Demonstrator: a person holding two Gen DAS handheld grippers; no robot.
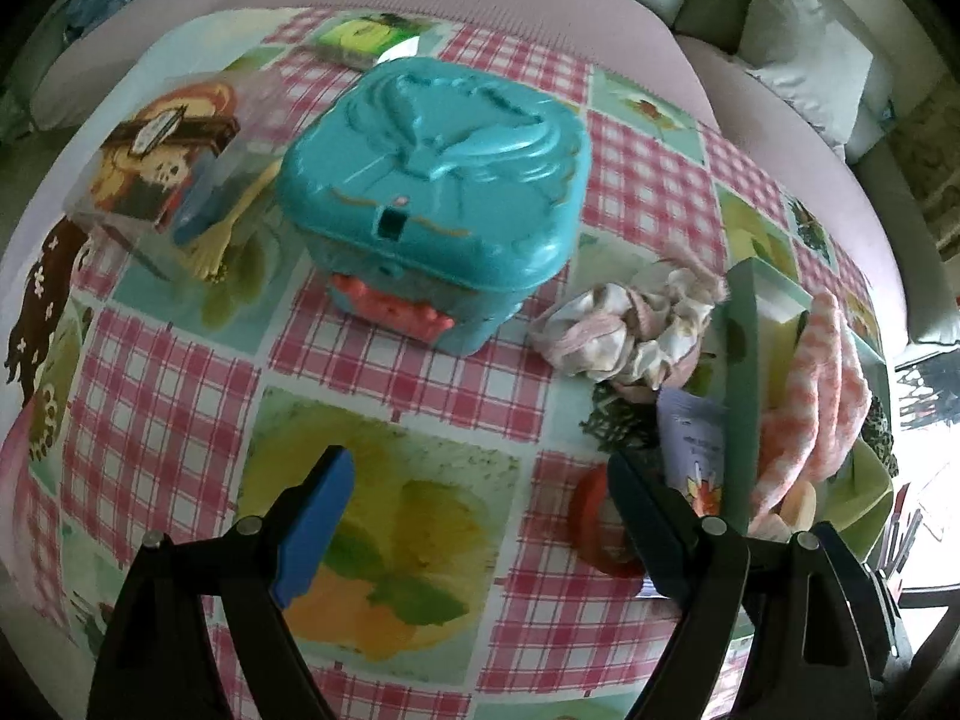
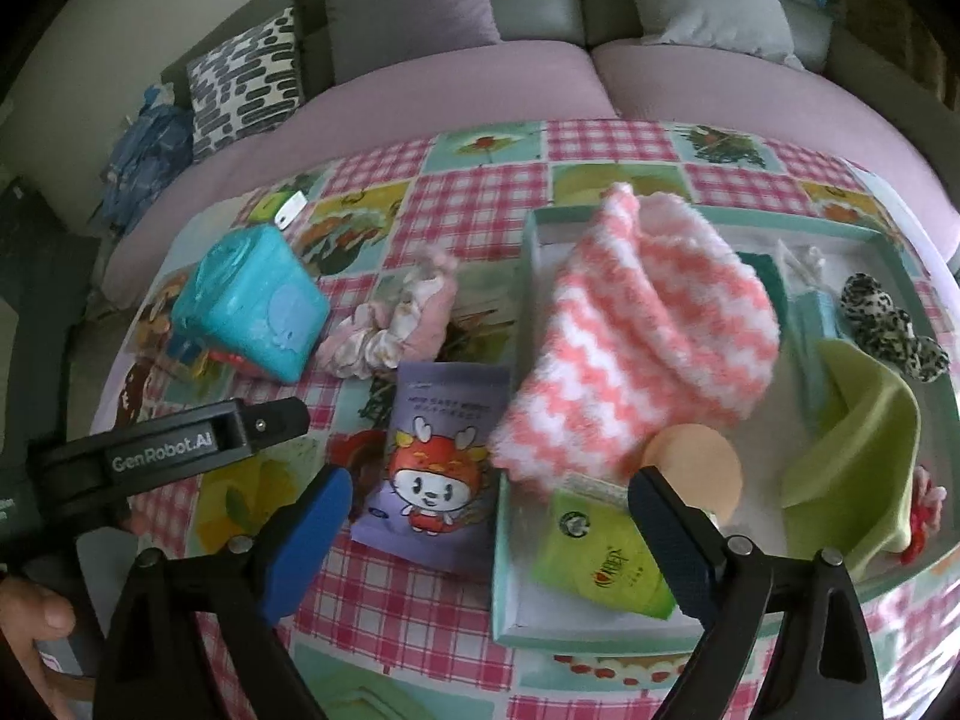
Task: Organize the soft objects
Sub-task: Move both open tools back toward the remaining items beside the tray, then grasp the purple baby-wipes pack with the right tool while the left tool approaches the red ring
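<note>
A pink-and-white fuzzy sock [image 2: 636, 348] lies in the teal tray [image 2: 510, 540], draped over its near-left part. Also in the tray are a leopard scrunchie [image 2: 894, 324], a green folded cloth [image 2: 852, 462], a round beige puff [image 2: 696, 468] and a green packet [image 2: 600, 564]. A pale pink scrunchie [image 2: 396, 324] lies on the tablecloth left of the tray, next to a purple cartoon packet [image 2: 432, 468]. My right gripper [image 2: 489, 534] hangs open above the packet and the tray's left rim. My left gripper [image 1: 480, 528] is open over bare cloth, nothing between its fingers.
A teal plastic box [image 1: 432, 180] with a lid stands on the checked tablecloth [image 1: 150, 420], beyond the left gripper. A clear case with small toys [image 1: 198, 204] lies to its left. A pink sofa with cushions [image 2: 420, 90] runs behind the table. A person's hand [image 2: 36, 618] shows at the lower left.
</note>
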